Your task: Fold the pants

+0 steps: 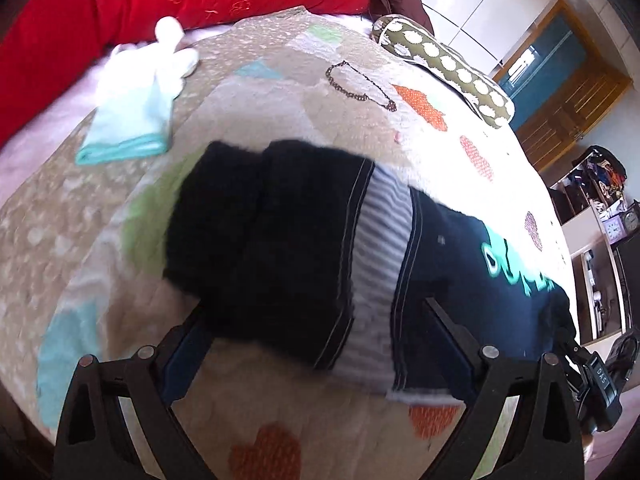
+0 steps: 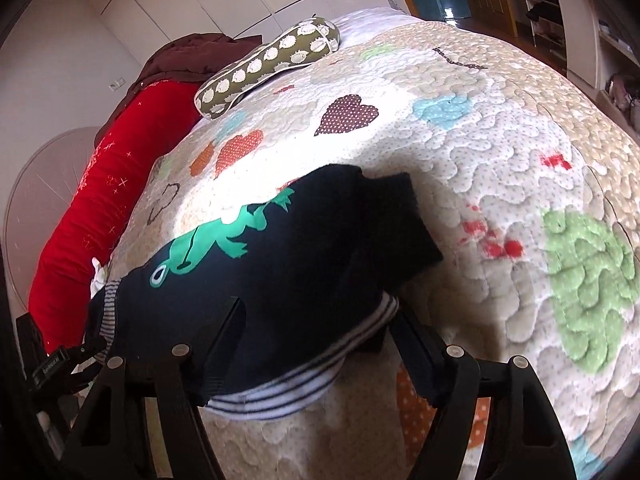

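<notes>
Both grippers, left gripper [image 1: 316, 320] and right gripper [image 2: 320, 320], have fingers spread wide, gripping nothing, straddling the folded navy frog-print pants [image 1: 304, 236] mid-frame on the quilted bed [image 2: 500, 128]; I'd press folds flat evenly

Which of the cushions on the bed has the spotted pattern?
The small olive cushion with white dots, lying on the quilt. The long bolster beside it is plain red with fine embroidery.

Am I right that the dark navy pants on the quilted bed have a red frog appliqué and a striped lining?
Not quite: the frog appliqué on the dark navy pants is green, not red, as the right wrist view shows. The rest holds: they lie on the quilted bed and have a striped lining.
</notes>
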A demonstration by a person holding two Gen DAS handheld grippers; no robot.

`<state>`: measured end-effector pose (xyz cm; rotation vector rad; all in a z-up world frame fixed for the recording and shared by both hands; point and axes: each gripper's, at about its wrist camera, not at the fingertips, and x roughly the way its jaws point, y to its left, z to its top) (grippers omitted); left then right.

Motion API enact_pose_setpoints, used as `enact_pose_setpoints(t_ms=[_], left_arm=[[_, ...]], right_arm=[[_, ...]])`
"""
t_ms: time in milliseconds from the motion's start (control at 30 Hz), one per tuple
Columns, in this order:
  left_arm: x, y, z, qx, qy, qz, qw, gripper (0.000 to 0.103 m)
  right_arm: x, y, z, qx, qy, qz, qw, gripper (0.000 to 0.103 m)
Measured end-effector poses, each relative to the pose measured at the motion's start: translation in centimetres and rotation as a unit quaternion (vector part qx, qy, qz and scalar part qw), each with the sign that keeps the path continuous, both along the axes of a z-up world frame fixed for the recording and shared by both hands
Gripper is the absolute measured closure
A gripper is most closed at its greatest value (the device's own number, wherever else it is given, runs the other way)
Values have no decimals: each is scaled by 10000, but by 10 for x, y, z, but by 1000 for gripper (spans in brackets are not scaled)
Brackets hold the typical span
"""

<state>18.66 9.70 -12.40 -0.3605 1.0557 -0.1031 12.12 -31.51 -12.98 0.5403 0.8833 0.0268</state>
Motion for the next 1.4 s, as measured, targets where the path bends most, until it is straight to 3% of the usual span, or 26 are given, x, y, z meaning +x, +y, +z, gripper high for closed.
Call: enact_pose_setpoints(t_ms=[33,67,100,133,167,200,333,567,633,667,767,833,900,1000,1133,1267,1400], left_arm=[[8,-4,-2,98,79,85,9999,6],[15,-7,-4,180,211,177,9995,10],[21,-8,-5,234,310,246,9989,32],[23,-12,-4,327,402,280,9983,49],[24,-14,-1,286,455,225,9983,74],[21,-16,4,114,465,117,9988,85],[-6,-30,40,260,48,-62,9996,86],[-67,-37,84,33,-393,-142,9991,85],[-81,-36,79,230,-523,-14,9984,78],[-83,-36,73,348,-535,58,9979,72],[-87,-30,41,874,-168,177,9959,69],[-89,-14,26,556,151,234,9981,69],[-99,1,29,232,69,297,9993,69],[-116,13,49,154,-206,434,9987,66],[-135,14,71,-90,-476,382,9981,55],[-140,0,75,-495,-461,96,9977,53],[-144,-20,71,-752,-358,-173,9964,53]], right_arm=[[5,-3,-1,46,-14,-72,10000,27],[10,-6,-2,112,-27,-147,9998,38],[14,-9,-3,206,0,-219,9995,63],[16,-14,-6,354,76,-287,9989,75],[17,-19,-7,599,88,-317,9977,83],[14,-24,-5,822,39,-332,9961,86],[-5,-25,21,755,-227,-177,9967,88],[-61,-31,66,738,-640,-5,9952,89],[-78,-37,66,810,-711,-15,9942,88],[-85,-39,61,737,-675,-54,9950,82],[-90,-46,31,147,-185,-335,9992,71],[-99,-59,17,56,69,-549,9985,71],[-113,-72,17,318,-62,-679,9972,71],[-133,-75,33,418,-392,-749,9955,67],[-143,-56,41,1209,-721,-147,9899,59],[-132,-23,20,2204,-498,462,9730,58],[-125,4,4,2183,-174,639,9736,58]])
